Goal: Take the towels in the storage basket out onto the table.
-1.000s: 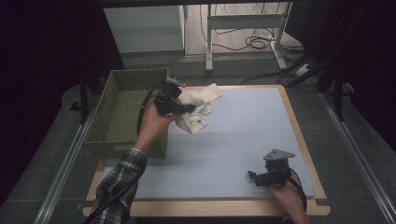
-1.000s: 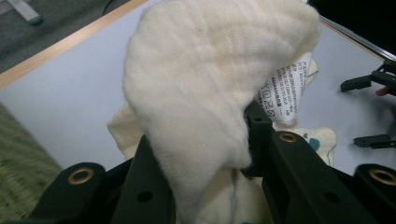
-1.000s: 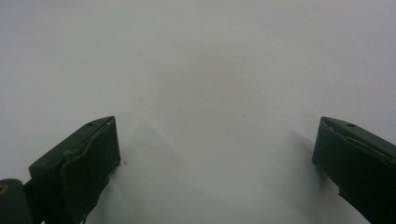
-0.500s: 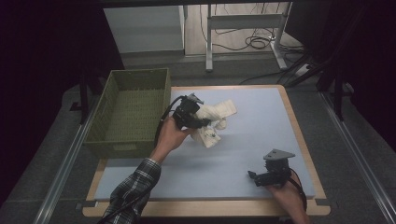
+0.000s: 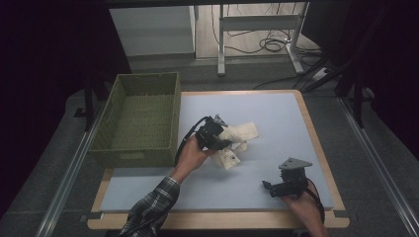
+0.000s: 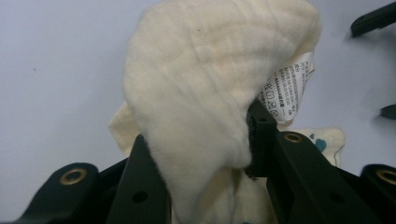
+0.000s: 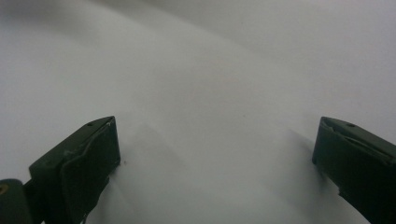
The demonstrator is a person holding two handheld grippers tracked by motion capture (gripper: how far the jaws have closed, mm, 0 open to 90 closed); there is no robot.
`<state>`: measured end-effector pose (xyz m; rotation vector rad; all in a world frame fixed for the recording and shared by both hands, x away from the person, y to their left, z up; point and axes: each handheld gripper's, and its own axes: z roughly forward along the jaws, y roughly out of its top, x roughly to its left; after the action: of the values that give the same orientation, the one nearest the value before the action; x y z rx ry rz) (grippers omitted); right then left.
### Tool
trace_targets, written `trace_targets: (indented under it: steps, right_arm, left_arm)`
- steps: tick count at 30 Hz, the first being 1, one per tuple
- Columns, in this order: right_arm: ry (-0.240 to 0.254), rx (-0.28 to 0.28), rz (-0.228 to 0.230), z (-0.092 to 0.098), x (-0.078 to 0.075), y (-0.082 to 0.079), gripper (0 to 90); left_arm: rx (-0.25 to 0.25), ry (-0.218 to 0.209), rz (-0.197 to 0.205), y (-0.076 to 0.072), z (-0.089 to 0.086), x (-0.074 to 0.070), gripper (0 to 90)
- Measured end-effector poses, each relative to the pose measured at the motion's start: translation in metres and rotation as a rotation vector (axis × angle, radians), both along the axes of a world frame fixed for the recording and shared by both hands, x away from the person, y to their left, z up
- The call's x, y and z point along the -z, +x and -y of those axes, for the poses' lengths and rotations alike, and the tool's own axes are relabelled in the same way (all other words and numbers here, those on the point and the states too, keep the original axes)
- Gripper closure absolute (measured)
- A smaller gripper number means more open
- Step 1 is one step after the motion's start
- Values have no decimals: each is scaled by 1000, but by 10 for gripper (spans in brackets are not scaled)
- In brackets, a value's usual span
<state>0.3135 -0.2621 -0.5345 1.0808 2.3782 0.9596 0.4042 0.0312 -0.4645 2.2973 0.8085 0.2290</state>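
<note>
1. Cream, soft woven cloth (image 6: 201,93) bunched between the left gripper (image 5: 211,134)'s black jaws, which are closed tight on a thick fold; a white printed care label (image 6: 287,88) hangs just beside one jaw.
2. Right gripper (image 7: 215,154): jaws spread wide, nothing between them, just bare mat under them.
3. Cloth position: over the middle of the pale blue-grey table mat (image 5: 276,113), one end lifted in the grip, the rest trailing down and touching the mat. Small blue print marks on the lower part.
4. Right gripper sits near the mat's front right corner, well apart from the cloth, grey three-cornered plate on top.
5. Green woven rectangular basket (image 5: 118,98) stands at the mat's left edge, looks empty inside, near the left gripper's hand.
6. Handling, my read: light, limp, no stiffness, will drape and swing, not fragile, not slippery. A pinch on a bunched fold holds fine; to spread it, likely take a corner or hem edge with the free gripper. Label is a poor hold point.
</note>
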Motion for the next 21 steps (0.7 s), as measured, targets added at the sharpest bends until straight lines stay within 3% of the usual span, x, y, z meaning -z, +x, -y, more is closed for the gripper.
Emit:
trace_targets:
  steps: [5, 13, 17, 19, 21]
  right_arm:
    - [0, 1, 0, 0, 0, 0, 8]
    - [-2, 0, 0, 0, 0, 0, 8]
    - [-3, -1, 1, 0, 0, 0, 8]
    - [-2, 0, 0, 0, 0, 0, 8]
    - [-2, 1, 0, 0, 0, 0, 8]
  left_arm:
    - [8, 4, 5, -1, 10, 20, 664]
    - [5, 3, 21, -3, 18, 39, 597]
    - [8, 4, 23, -2, 19, 46, 505]
    - [1, -14, 9, -2, 19, 47, 363]
    - [-2, -24, 11, -3, 18, 46, 305]
